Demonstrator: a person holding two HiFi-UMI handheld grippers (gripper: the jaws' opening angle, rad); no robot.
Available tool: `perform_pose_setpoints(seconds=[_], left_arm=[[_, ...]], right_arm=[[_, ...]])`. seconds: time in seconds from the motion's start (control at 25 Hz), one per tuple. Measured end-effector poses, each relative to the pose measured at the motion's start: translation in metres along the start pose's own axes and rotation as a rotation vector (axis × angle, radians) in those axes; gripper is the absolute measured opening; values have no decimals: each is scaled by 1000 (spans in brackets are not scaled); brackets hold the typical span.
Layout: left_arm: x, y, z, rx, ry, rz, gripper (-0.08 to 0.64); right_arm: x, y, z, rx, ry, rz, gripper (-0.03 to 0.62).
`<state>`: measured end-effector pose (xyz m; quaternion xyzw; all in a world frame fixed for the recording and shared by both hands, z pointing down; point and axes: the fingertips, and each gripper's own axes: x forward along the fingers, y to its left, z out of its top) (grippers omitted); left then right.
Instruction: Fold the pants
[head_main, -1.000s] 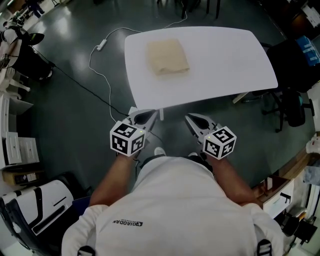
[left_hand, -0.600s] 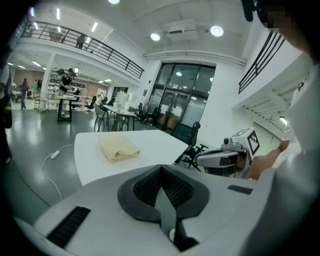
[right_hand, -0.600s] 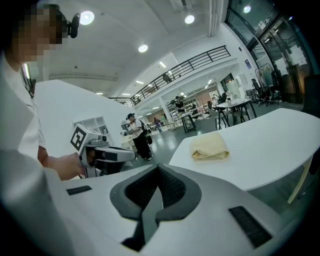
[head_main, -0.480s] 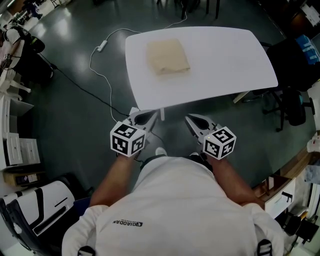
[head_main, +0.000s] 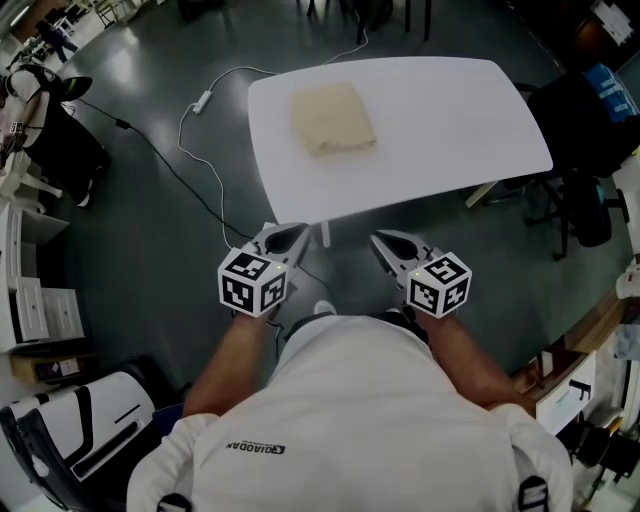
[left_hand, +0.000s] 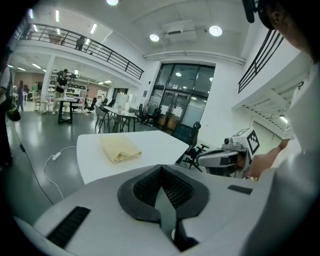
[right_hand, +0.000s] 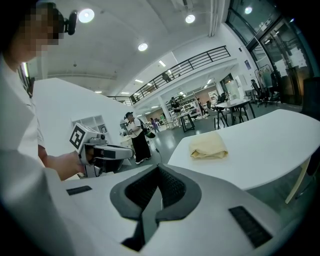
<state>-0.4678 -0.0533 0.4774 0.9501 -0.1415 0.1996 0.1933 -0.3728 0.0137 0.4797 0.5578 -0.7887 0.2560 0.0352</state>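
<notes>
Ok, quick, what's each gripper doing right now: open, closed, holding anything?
Left gripper: closed, holding nothing.
Right gripper: closed, holding nothing.

Bright, even indoor light is thrown from round ceiling lamps (left_hand: 215, 31) and tall glazing (left_hand: 182, 105). The white tabletop (head_main: 440, 120) is rendered near blown-out against the dark glossy floor (head_main: 120, 260), where pale sheen is caught. Heavy fisheye bending and black vignetted corners are shown in both gripper views; the head view is kept sharp, slightly dimmer at its edges.
</notes>
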Motion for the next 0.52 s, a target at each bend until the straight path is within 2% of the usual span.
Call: perform_pose_setpoints(seconds=[0.52], left_arm=[[2, 7, 3, -10, -7, -6, 28]], right_arm=[[8, 0, -1, 12, 20, -4, 18]])
